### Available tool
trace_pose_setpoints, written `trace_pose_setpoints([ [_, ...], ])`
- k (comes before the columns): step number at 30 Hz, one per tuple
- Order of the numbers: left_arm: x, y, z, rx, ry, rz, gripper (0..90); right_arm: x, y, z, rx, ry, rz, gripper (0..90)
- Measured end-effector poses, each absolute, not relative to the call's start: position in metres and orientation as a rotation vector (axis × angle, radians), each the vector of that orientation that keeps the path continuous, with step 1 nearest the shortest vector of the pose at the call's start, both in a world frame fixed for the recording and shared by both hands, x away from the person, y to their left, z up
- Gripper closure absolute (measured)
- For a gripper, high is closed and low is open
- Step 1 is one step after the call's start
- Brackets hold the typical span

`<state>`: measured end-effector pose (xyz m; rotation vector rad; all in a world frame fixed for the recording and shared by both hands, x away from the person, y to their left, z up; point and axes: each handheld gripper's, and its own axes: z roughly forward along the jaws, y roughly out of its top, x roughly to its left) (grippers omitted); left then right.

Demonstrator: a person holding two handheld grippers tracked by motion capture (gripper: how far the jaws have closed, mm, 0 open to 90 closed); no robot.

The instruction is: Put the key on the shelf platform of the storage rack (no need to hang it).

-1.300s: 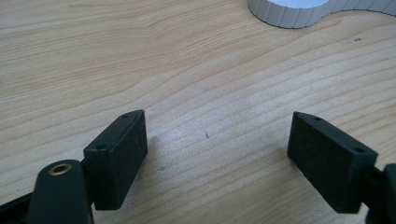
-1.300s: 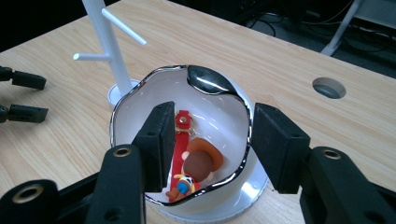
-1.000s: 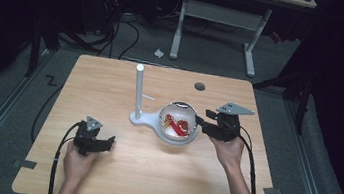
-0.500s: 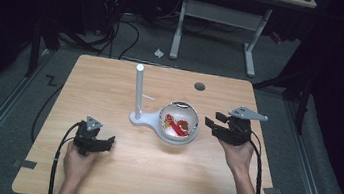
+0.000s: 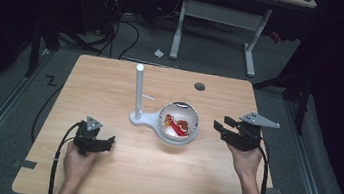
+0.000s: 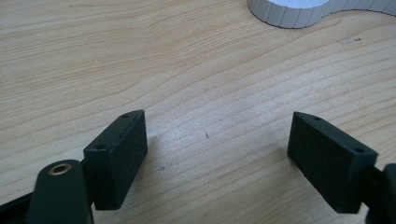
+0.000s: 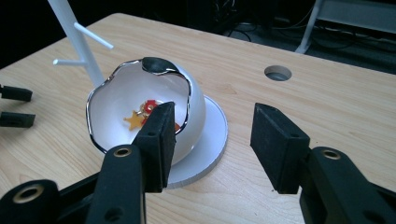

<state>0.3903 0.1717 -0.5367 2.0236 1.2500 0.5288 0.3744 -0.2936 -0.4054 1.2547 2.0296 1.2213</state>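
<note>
Wooden tabletop (image 5: 110, 89), pale grain, round hole (image 5: 199, 86) near far edge. Centre: white stand (image 5: 138, 92), upright post with side pegs, flat base carrying white egg-shaped bowl (image 5: 179, 123), wavy silver rim, holding small red and gold trinkets (image 7: 142, 114). Left tongs (image 5: 103, 142) near front-left, jaws apart, empty. Right tongs (image 5: 221, 126) just right of bowl, jaws apart, empty.

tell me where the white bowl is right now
In the high view the bowl sits near the table's centre on the stand's base, just right of its post, with the right gripper open beside it.
</note>
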Motion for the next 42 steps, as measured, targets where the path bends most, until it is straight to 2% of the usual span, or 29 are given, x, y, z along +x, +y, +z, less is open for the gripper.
trace_pose_setpoints([
  [24, 0.39, 0.172, -0.537, 2.024, 1.25, 0.529, 20.5, 0.345, -0.329, -0.409, 1.313, 1.942, 1.251, 50.2],
  [42, 0.39, 0.172, -0.537, 2.024, 1.25, 0.529, 20.5, 0.332, -0.332, -0.422, 1.328, 1.946, 1.259, 50.2],
])
